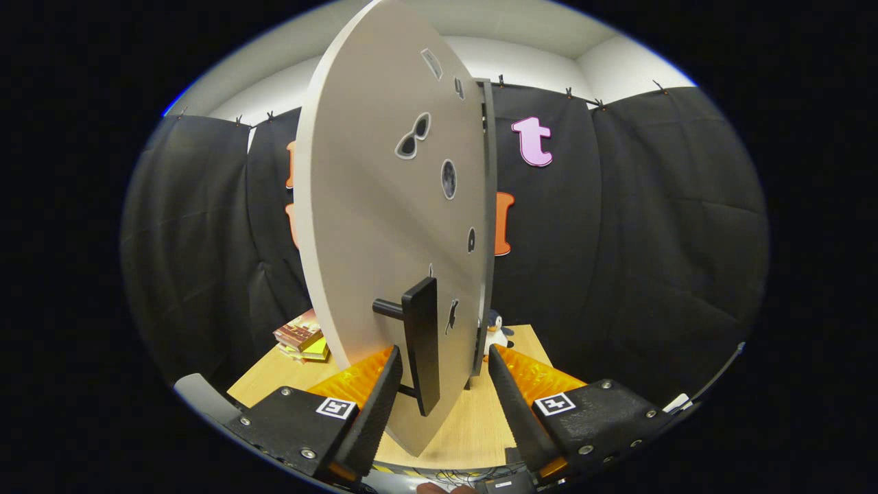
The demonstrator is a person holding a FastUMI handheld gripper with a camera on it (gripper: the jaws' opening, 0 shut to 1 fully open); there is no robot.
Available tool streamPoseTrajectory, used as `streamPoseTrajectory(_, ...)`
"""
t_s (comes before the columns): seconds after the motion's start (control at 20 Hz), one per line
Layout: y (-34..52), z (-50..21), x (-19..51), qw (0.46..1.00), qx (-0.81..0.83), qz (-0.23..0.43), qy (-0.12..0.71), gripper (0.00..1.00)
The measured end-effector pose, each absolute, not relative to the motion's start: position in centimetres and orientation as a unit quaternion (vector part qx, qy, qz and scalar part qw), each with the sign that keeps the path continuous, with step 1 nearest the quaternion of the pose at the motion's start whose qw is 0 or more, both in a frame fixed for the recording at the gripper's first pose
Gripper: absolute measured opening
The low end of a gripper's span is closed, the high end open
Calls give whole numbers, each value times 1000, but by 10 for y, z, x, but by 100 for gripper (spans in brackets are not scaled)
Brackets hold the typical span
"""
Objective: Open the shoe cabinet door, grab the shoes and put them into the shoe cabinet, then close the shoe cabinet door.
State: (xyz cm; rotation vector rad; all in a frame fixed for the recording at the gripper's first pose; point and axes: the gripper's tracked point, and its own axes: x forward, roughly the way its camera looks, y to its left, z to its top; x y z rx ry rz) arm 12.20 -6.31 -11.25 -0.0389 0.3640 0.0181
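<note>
Straddling the door (384, 206) edge-on with the tool (442, 384) open, fingers (374, 405) spread to either side and apparently not pressing, the black handle (422, 343) sitting between them just ahead. Swinging on its hinge, judging by the angle, with the cabinet (488, 206) edge showing just behind. Standing on the counter (473, 425); books (302, 337) lying beyond at the left, a penguin toy (495, 333) peeking past the door. Probably working the door by the handle; opening or closing, hard telling.

wooden table (473, 425) | on it: stacked books (302, 338), penguin figure (495, 332)
</note>
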Motion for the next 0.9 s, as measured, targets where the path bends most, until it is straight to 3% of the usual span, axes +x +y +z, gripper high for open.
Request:
streamPoseTrajectory(0.35, -22, -121, 144, 982, -13, -33, 184, 80)
streamPoseTrajectory(0.9, 65, -127, 209, 981, -7, 10, 192, 84)
